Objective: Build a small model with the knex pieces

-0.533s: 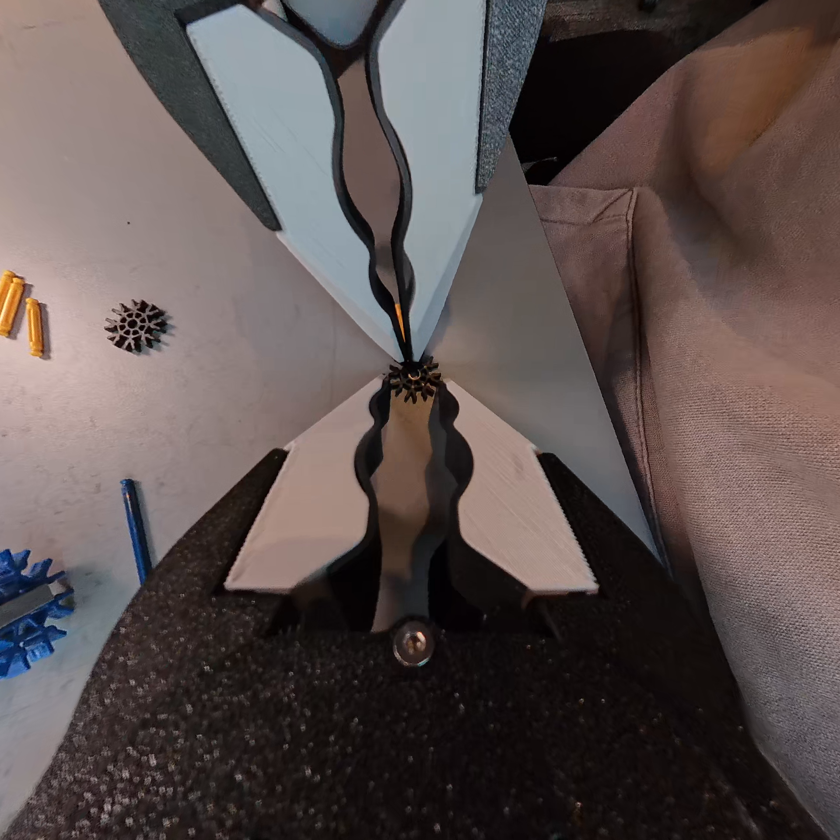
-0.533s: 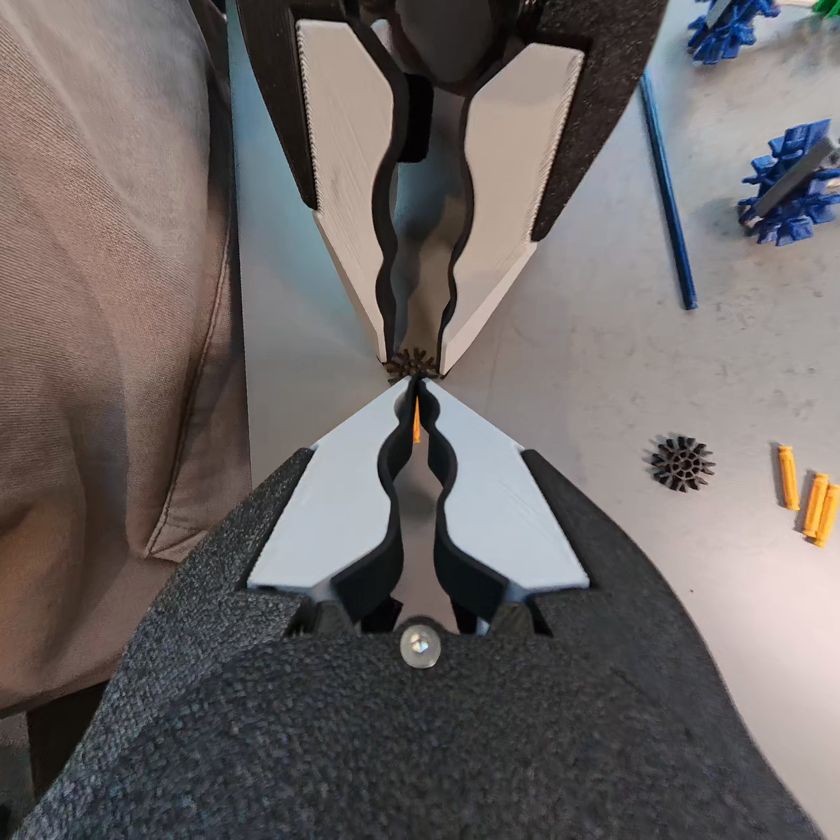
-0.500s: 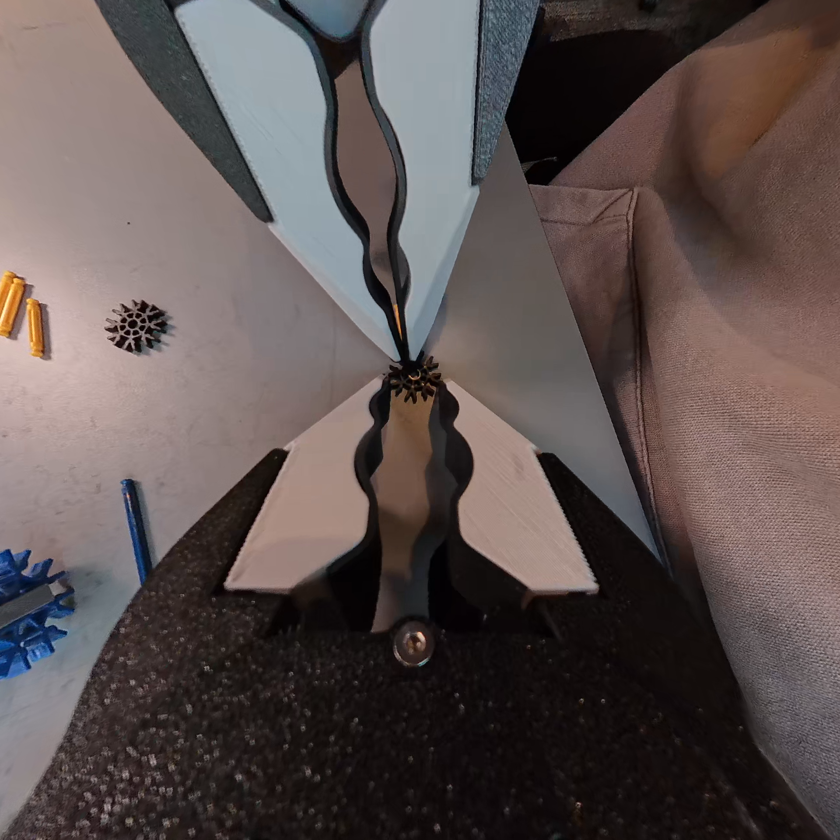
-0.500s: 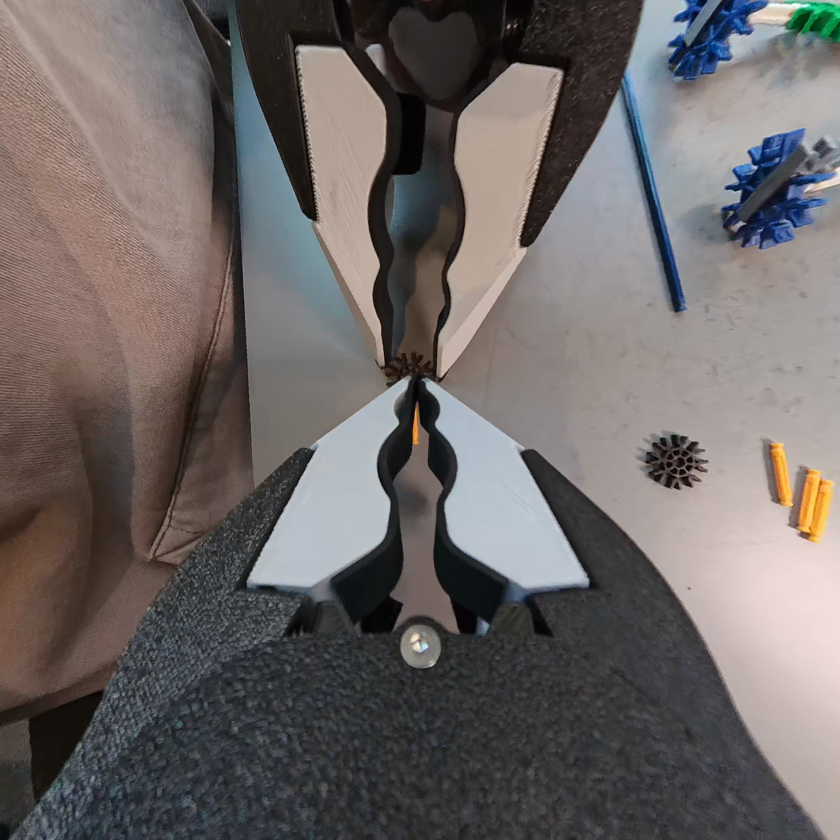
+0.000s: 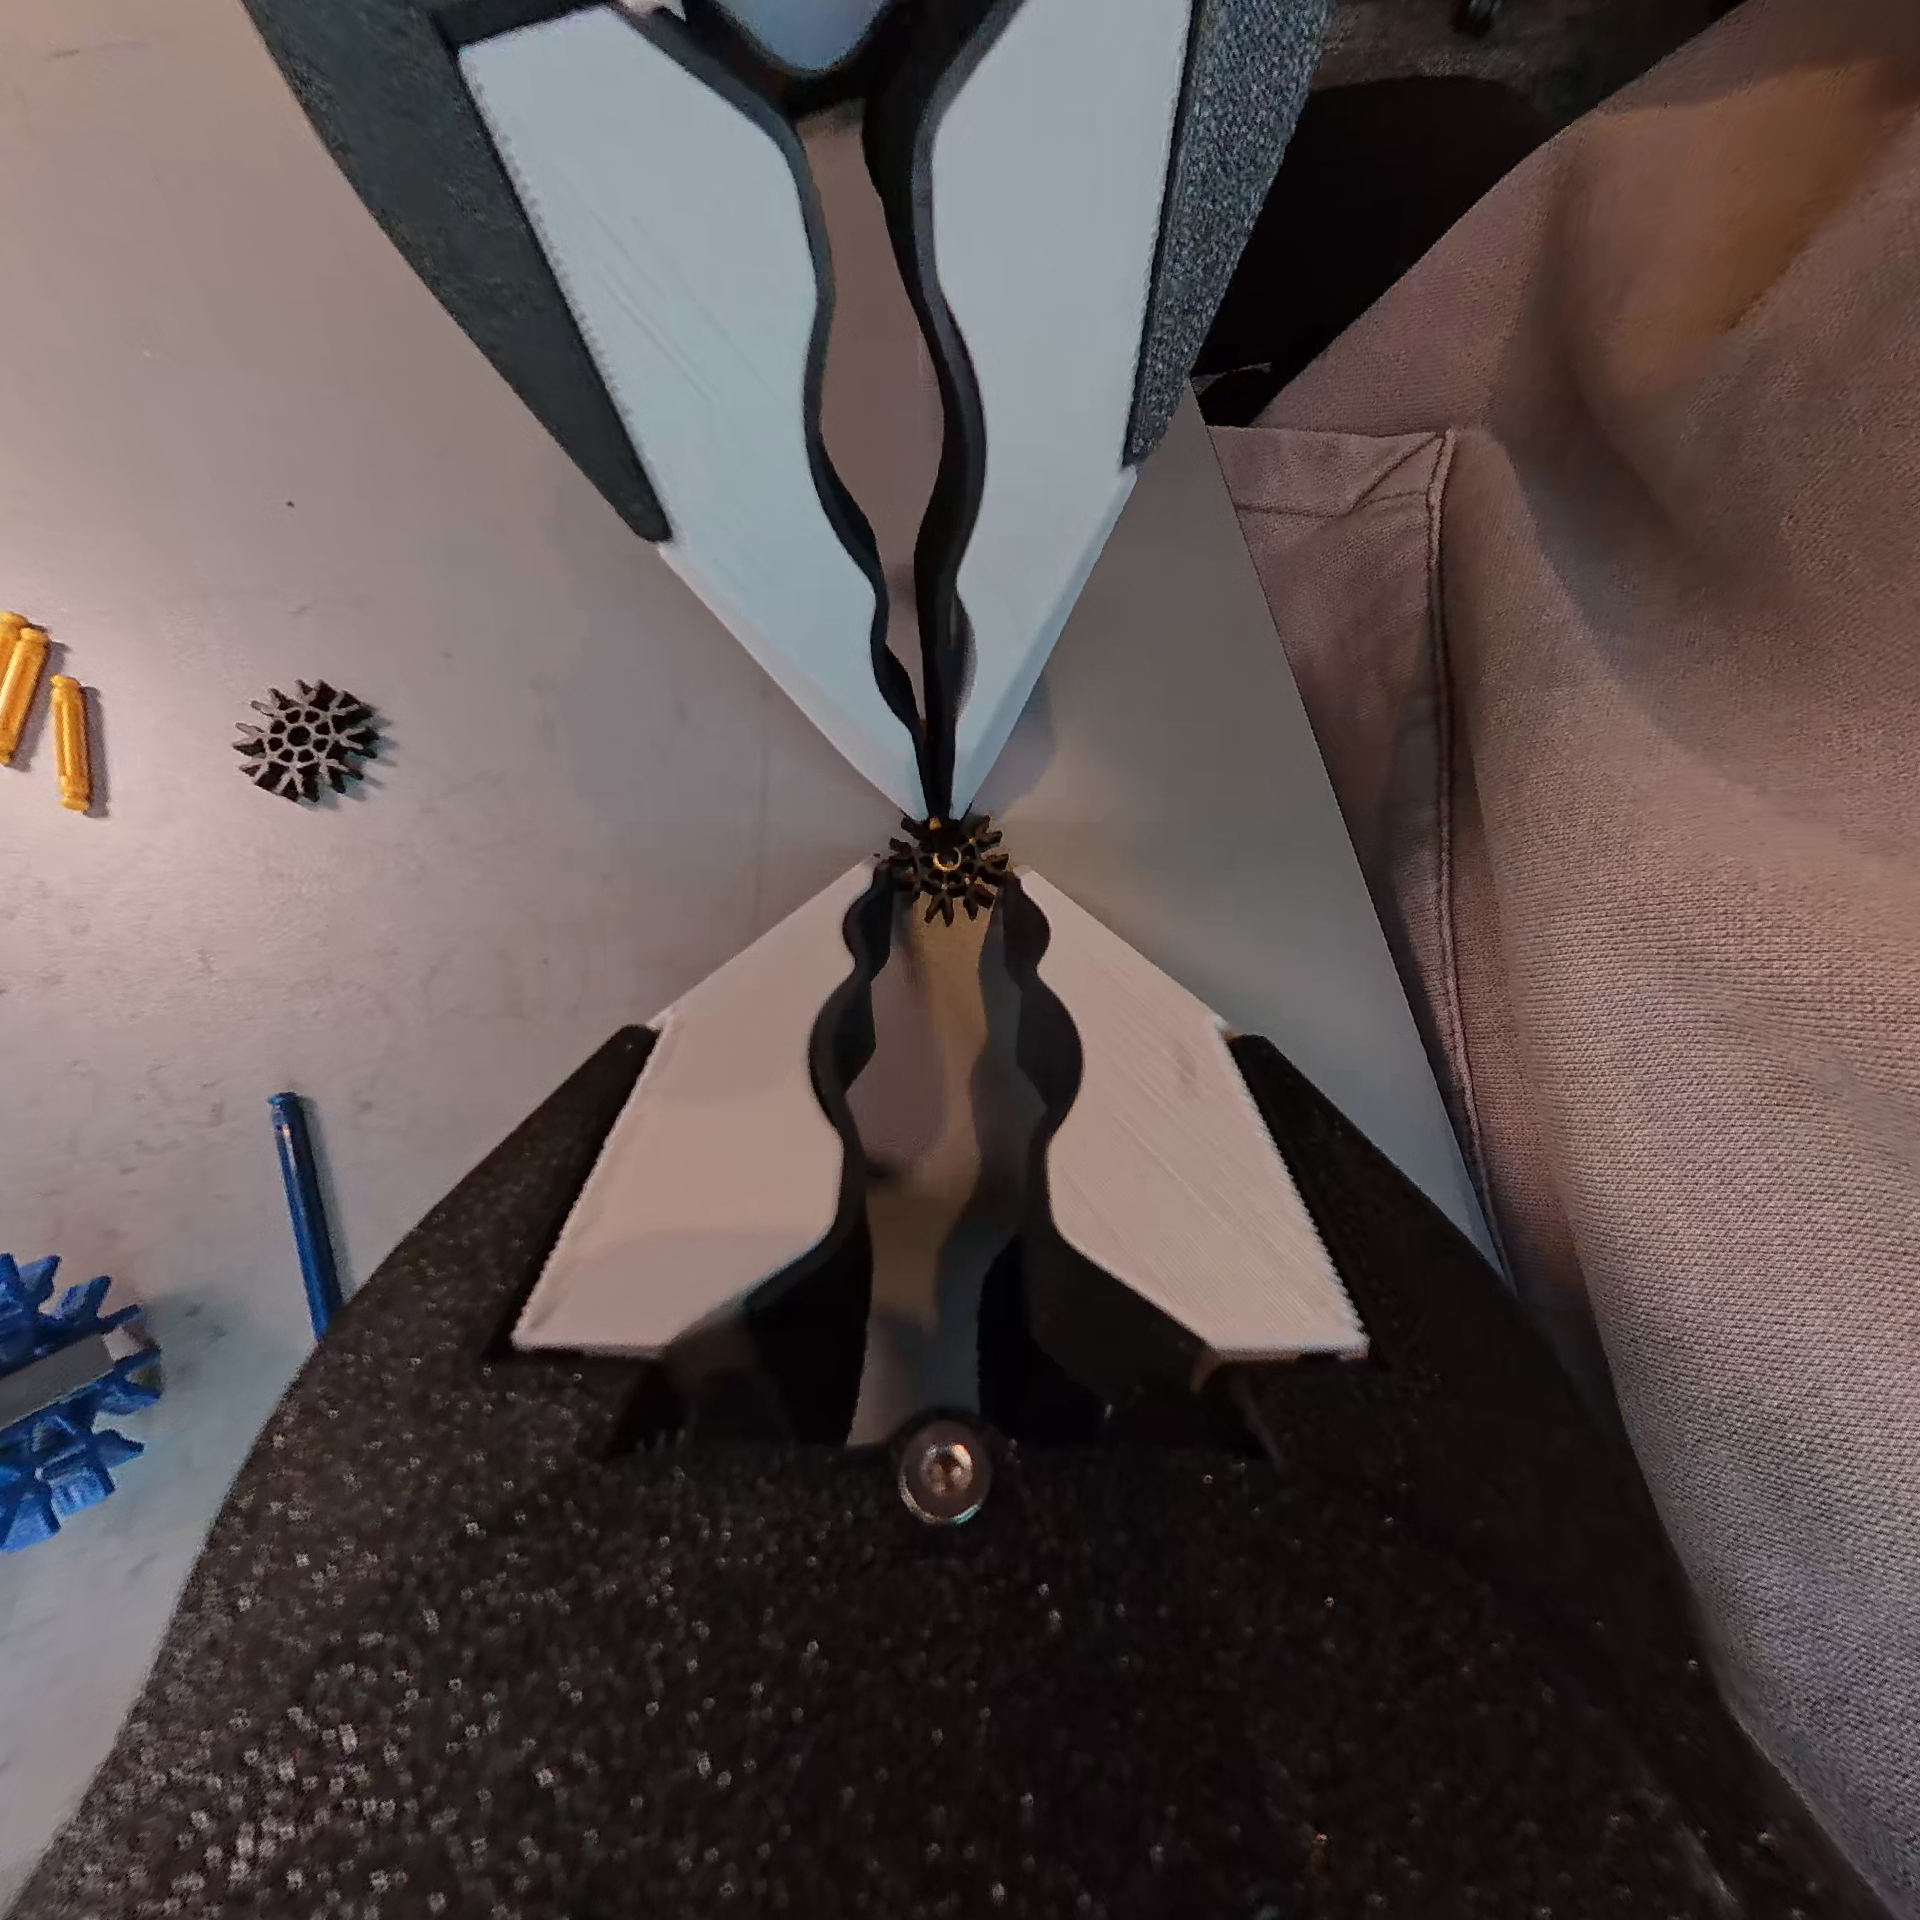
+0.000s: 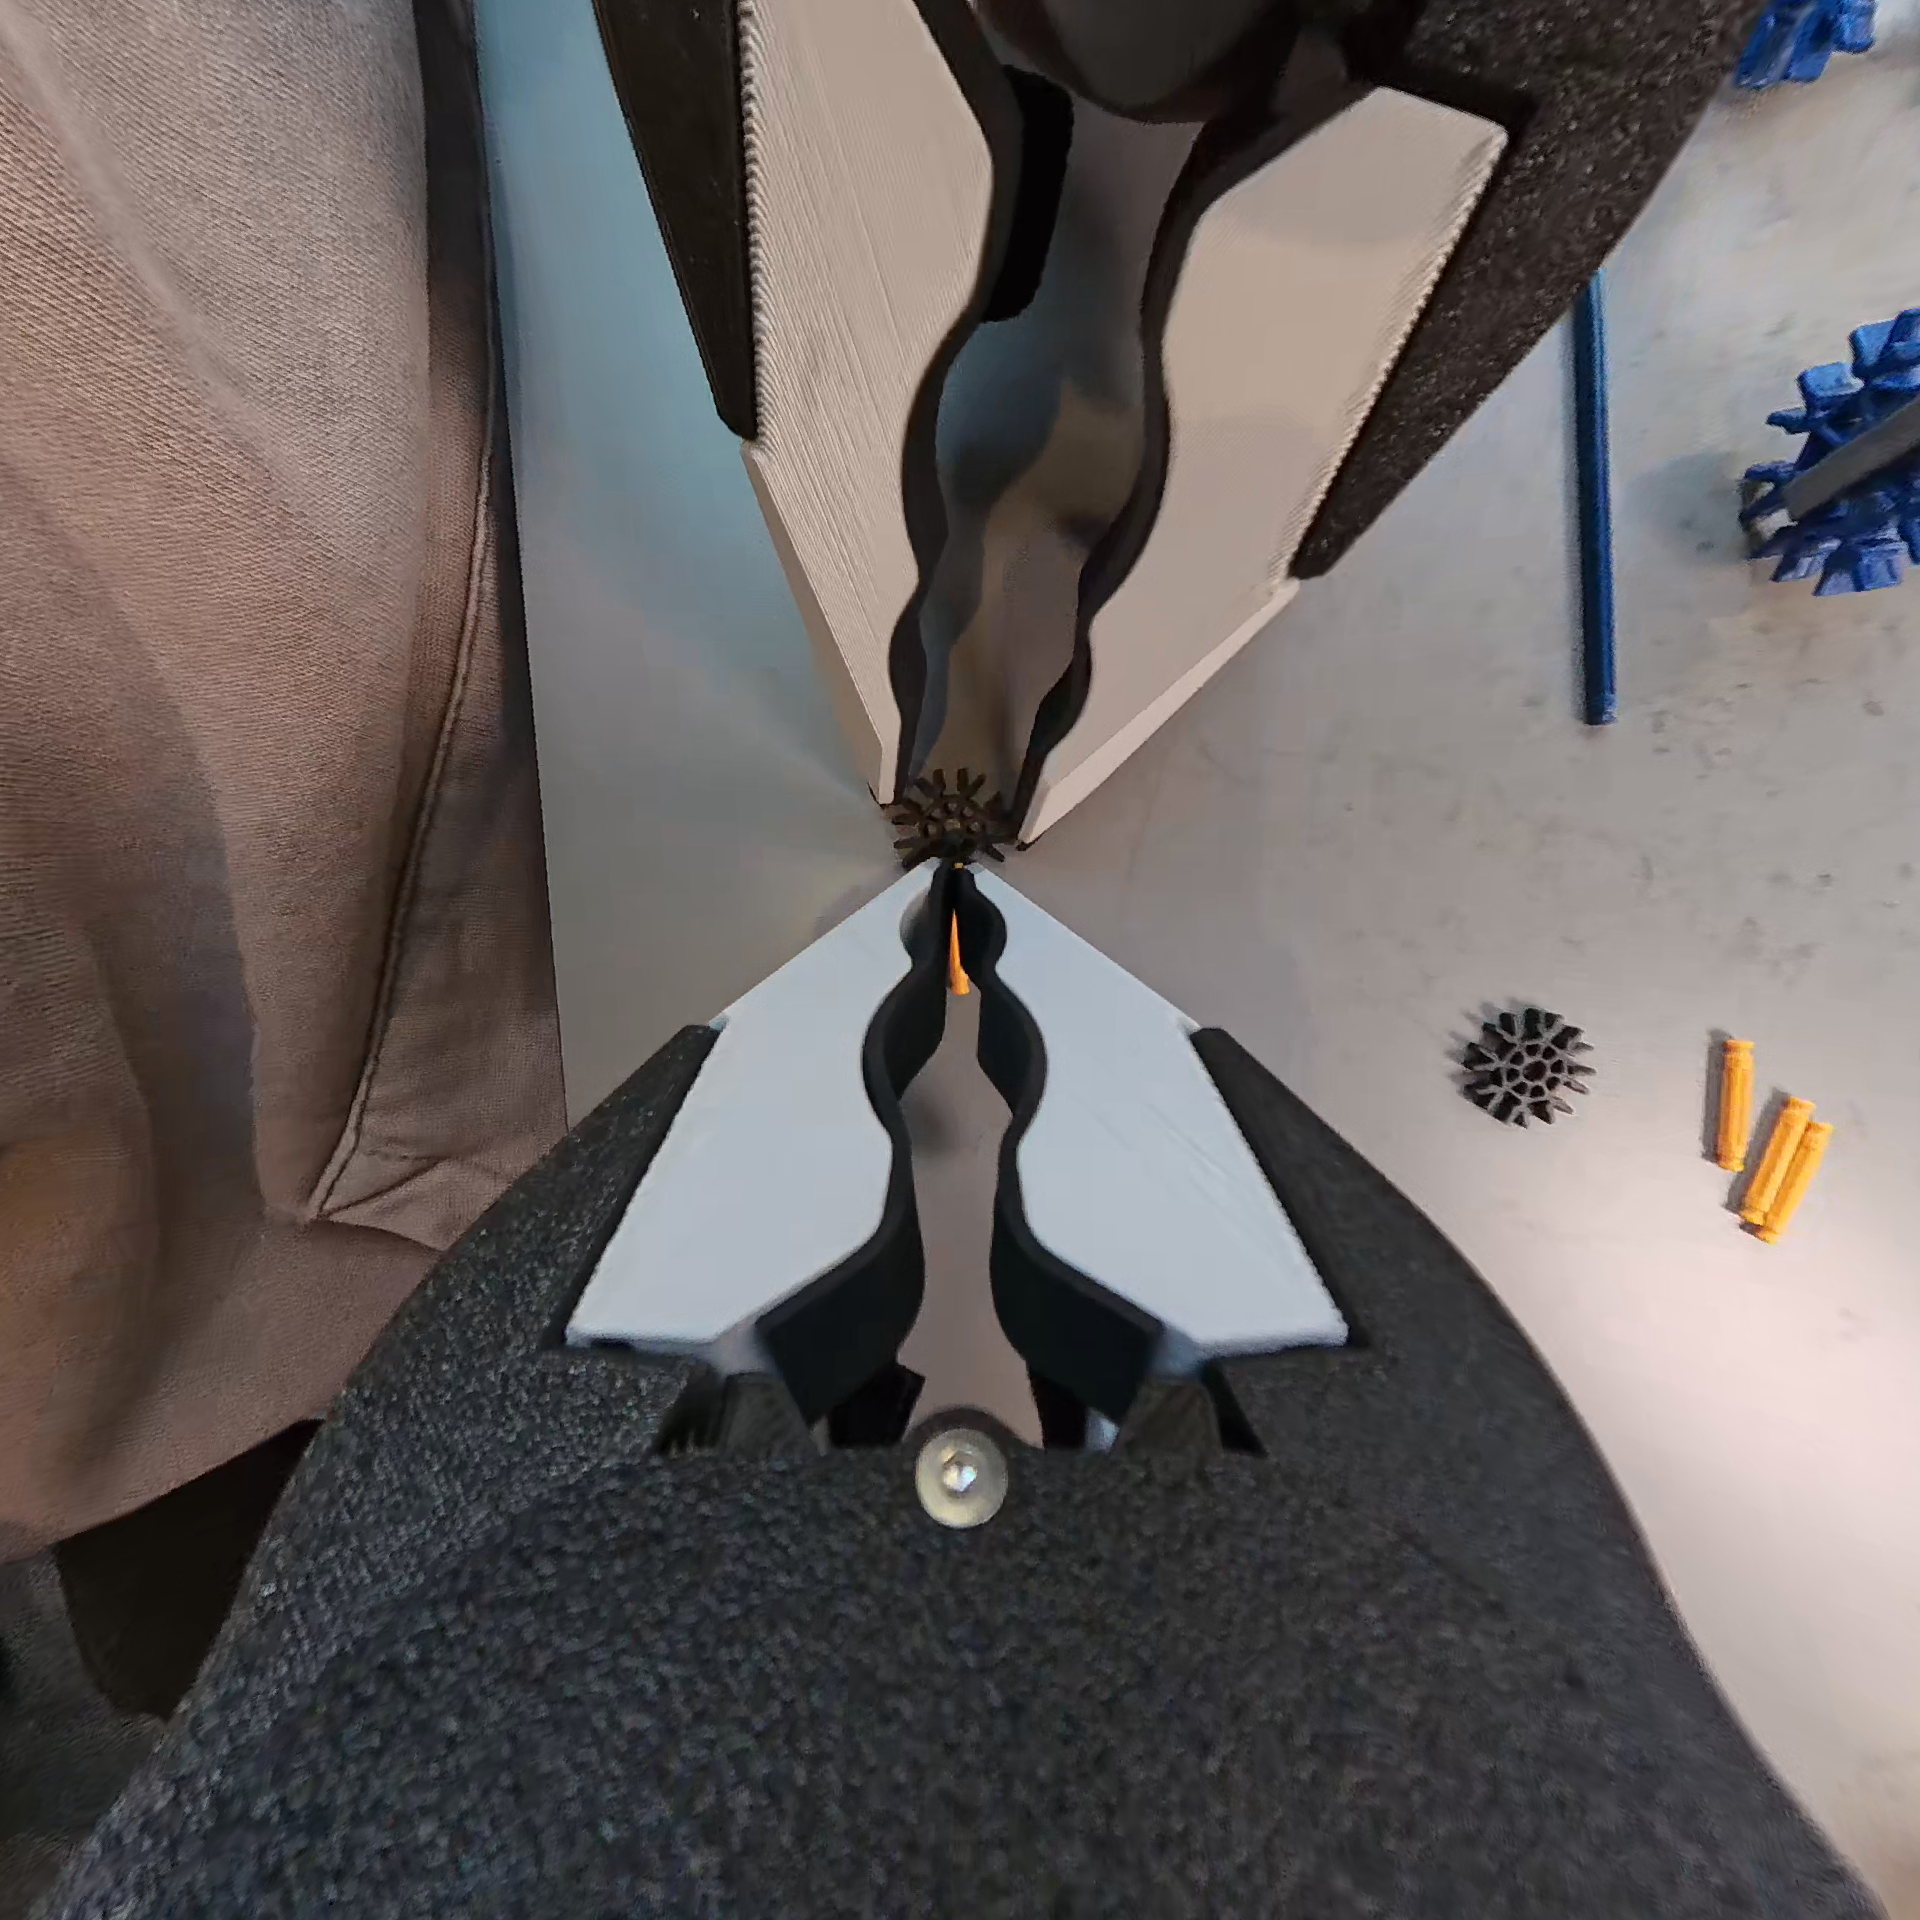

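While our left claw (image 5: 948, 868) clamps a black toothed wheel (image 5: 948, 868) flat-on, our right claw (image 6: 954, 883), tip to tip above the tabletop (image 6: 1299, 883), pinches an orange peg (image 6: 957, 961) pointing lengthwise into the wheel's centre.

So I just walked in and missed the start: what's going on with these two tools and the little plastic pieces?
A person holds two tools tip to tip above a grey table. The left tool grips a small black snowflake-shaped connector. The right tool is shut on a short orange rod, its end at the connector's centre. A spare black connector, three orange rods, a blue rod and blue connector assemblies lie on the table.
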`<state>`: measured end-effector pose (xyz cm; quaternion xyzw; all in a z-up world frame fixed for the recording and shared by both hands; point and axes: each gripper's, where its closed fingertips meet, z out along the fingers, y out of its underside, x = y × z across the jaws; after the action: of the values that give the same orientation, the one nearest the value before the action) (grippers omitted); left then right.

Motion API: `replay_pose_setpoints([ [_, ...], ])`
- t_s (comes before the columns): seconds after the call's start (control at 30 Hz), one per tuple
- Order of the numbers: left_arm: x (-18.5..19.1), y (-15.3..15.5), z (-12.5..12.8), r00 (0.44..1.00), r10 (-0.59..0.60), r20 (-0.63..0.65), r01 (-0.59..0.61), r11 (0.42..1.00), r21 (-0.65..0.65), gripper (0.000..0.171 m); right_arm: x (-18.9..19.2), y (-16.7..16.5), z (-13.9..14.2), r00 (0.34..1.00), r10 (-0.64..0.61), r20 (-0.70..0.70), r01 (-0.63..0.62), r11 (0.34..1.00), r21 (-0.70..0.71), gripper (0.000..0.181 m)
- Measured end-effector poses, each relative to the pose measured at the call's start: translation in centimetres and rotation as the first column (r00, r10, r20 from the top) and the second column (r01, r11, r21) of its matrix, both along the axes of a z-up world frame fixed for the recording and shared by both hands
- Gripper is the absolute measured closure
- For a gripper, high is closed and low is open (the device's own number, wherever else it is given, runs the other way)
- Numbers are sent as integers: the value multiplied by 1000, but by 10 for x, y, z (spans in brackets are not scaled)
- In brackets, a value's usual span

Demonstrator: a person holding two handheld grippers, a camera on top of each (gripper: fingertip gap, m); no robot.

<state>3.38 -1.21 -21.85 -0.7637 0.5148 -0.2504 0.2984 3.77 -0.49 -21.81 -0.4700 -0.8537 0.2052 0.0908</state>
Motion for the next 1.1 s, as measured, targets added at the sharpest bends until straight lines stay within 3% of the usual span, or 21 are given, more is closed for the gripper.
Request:
replay_pose_setpoints([
  [0.03,0,0,0,1000,0,2,0,1000,-2,152,0,0,-1,1000,5,13,-5,1000,18,181],
  [0.23,0,0,0,1000,3,6,-3,1000,-6,152,0,-1,-1,998,14,56,-16,999,29,181],
  [0.37,0,0,0,1000,-1,-11,1,1000,12,152,0,3,1,1000,-6,-28,6,1000,-10,181],
  [0.53,0,0,0,1000,-4,-10,4,1000,14,152,17,18,-2,996,-78,-47,78,997,-13,162],
  [0.7,0,0,0,1000,-1,-2,1,1000,7,152,12,12,-2,991,-97,-94,91,993,-70,179],
  [0.93,-1,2,2,999,20,33,-19,999,-40,152,10,13,4,981,-33,-193,41,998,40,180],
  [1.1,-7,15,32,954,139,266,-88,977,-194,146,2,25,30,933,116,-341,-17,960,279,180],
])
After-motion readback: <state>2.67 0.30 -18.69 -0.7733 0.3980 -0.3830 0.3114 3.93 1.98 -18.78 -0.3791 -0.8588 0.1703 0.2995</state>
